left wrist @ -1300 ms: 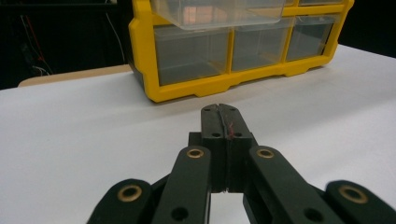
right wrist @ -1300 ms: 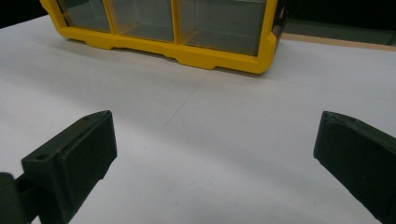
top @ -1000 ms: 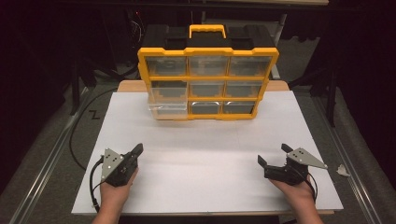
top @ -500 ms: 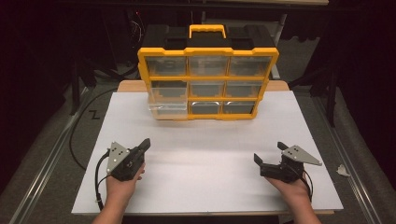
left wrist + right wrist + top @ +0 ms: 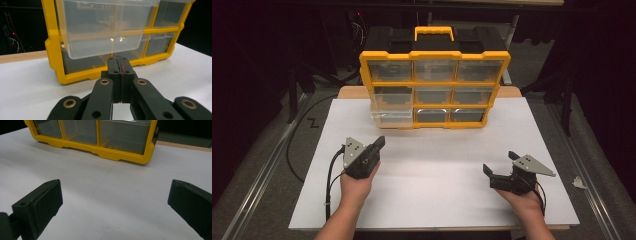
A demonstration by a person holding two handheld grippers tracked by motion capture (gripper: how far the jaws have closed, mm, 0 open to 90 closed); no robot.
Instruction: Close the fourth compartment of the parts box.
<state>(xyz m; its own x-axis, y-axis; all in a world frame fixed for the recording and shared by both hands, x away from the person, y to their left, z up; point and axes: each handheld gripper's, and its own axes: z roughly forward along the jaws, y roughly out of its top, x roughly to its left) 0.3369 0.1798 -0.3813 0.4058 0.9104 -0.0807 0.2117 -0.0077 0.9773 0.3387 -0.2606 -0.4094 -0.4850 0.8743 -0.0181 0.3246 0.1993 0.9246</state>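
A yellow organizer case (image 5: 434, 89) with clear drawers and a black back stands upright at the far side of the white table (image 5: 437, 180). Its middle-left clear drawer (image 5: 392, 112) is pulled partway out toward me. My left gripper (image 5: 380, 142) is shut with nothing in it, raised a little above the table and pointing at that drawer (image 5: 105, 30), a short way in front of it. Its closed jaw tips (image 5: 119, 62) sit just below the drawer's front. My right gripper (image 5: 498, 164) rests near the front right, jaws wide open and empty, facing the case (image 5: 105, 140).
A yellow handle (image 5: 434, 32) tops the case. A small crumpled white scrap (image 5: 579, 182) lies off the table's right edge. Black cables (image 5: 302, 145) run along the floor at the left. Dark surroundings ring the table.
My left gripper has moved forward and up toward the open drawer, still shut. The right gripper has stayed about where it was.
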